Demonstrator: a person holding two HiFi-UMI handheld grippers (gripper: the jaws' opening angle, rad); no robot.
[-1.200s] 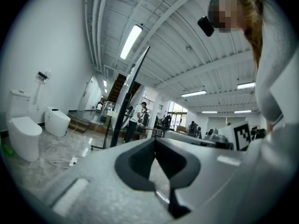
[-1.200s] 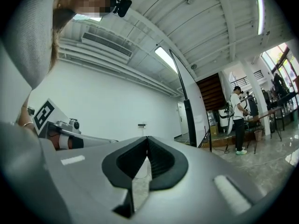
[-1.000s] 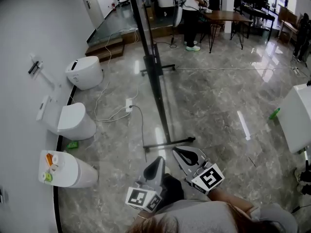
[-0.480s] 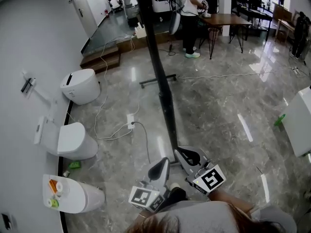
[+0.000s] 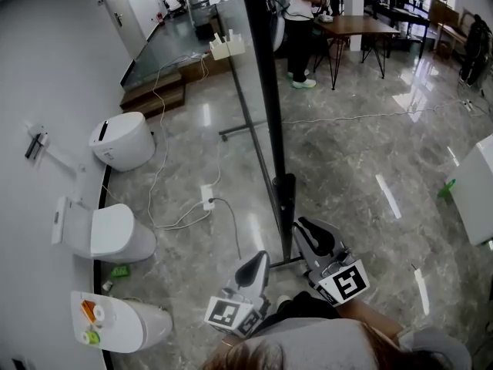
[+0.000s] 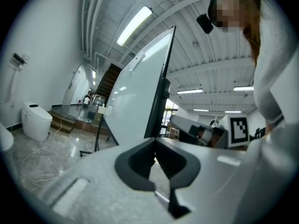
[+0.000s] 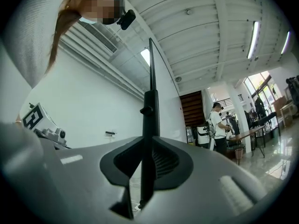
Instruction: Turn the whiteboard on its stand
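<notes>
The whiteboard (image 5: 266, 91) stands edge-on in the head view, a dark bar running from the top down to its stand (image 5: 286, 199). My right gripper (image 5: 303, 224) sits just beside that lower post. In the right gripper view (image 7: 150, 141) the board's black edge (image 7: 151, 106) runs straight down through the narrow gap of the jaws, which have just been opening. My left gripper (image 5: 257, 256) hovers lower left of the post, shut and empty. In the left gripper view (image 6: 155, 143) the board's white face (image 6: 135, 101) rises ahead, slightly to the left.
Two toilets (image 5: 123, 141) (image 5: 115, 233) line the left wall. A power strip with cables (image 5: 206, 197) lies on the marble floor left of the stand. A person (image 5: 300, 21) stands by a table (image 5: 362, 28) at the back. A white cabinet (image 5: 474, 183) is at right.
Both grippers have come forward to the stand; the board's edge now looms closer and taller. The right gripper has reached the post, and the floor items have slid down the frame.
</notes>
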